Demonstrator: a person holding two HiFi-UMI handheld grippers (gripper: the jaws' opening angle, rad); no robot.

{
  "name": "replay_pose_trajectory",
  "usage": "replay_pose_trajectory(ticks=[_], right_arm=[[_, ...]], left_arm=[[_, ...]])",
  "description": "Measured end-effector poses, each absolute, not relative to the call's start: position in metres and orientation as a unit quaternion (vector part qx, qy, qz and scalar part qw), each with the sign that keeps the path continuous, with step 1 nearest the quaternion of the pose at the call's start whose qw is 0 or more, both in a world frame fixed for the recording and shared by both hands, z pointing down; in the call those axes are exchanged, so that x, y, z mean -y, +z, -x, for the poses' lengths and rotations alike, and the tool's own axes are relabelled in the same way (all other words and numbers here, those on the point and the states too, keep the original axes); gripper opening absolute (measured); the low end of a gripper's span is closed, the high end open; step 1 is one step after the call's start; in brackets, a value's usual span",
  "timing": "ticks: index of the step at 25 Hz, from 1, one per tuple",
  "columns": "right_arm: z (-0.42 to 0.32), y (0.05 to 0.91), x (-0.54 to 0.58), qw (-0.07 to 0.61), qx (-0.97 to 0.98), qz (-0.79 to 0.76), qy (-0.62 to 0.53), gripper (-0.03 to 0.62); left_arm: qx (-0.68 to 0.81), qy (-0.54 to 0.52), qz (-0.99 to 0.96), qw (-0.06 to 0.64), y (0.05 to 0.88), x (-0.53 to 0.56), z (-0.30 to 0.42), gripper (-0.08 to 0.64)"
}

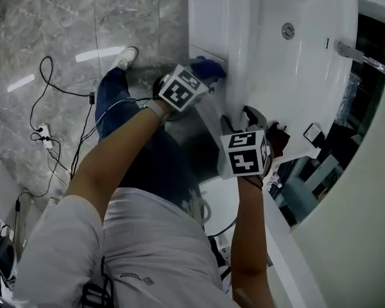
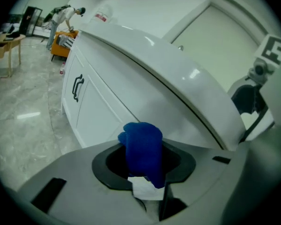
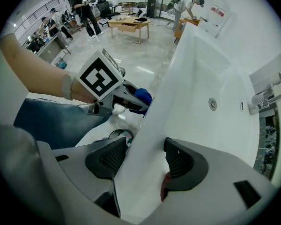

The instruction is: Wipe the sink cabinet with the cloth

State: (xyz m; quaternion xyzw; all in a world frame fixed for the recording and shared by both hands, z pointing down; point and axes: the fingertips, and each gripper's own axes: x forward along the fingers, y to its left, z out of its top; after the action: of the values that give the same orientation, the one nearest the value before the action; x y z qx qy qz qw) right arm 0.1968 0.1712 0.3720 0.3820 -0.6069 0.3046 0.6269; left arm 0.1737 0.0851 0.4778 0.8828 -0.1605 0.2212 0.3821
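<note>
The right gripper (image 3: 145, 159) straddles the white sink rim (image 3: 165, 102)
Its jaws stand apart at lower centre, one ribbed pad either side of the rim; at centre left the left gripper (image 3: 133, 102) holds a blue cloth (image 3: 143, 96) just beside the sink's outer edge

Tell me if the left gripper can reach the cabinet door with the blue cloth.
Probably yes. The left gripper holds the blue cloth just below the sink rim, and nothing shows between the cloth and the white cabinet door ahead.
</note>
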Motion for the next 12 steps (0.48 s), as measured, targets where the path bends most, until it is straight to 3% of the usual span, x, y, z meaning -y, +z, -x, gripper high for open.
replay_pose_trajectory(ticks=[12], right_arm=[[-0.198,0.375,-0.166,0.628,0.595,-0.395,0.31,0.252]], left_arm=[[0.173,0.256,-0.857,0.413,0.543,-0.067,-0.196,0.115]])
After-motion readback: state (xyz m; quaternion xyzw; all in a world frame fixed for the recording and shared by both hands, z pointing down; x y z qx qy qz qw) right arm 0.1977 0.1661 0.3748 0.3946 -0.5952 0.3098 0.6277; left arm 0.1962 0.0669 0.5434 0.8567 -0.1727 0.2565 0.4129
